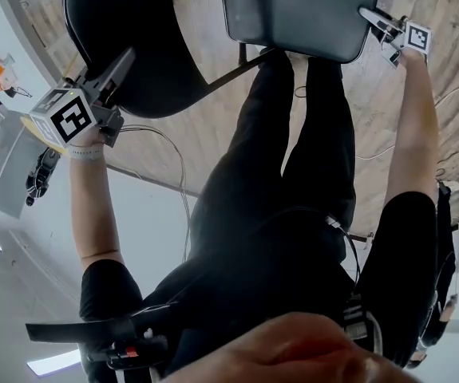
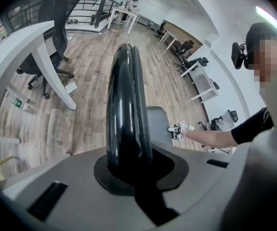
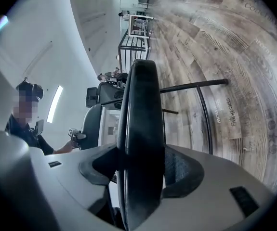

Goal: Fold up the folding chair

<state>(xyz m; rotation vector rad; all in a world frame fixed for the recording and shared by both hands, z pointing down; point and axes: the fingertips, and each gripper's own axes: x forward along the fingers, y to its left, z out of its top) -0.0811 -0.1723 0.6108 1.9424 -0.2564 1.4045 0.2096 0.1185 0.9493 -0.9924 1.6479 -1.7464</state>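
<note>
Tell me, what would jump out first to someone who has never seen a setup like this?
Seen from above, a person in black stands over a folding chair on the wooden floor. At the left, the left gripper has its jaws closed on the edge of the black chair panel; at the upper right, the right gripper has the edge of the grey chair panel between its jaws.
</note>
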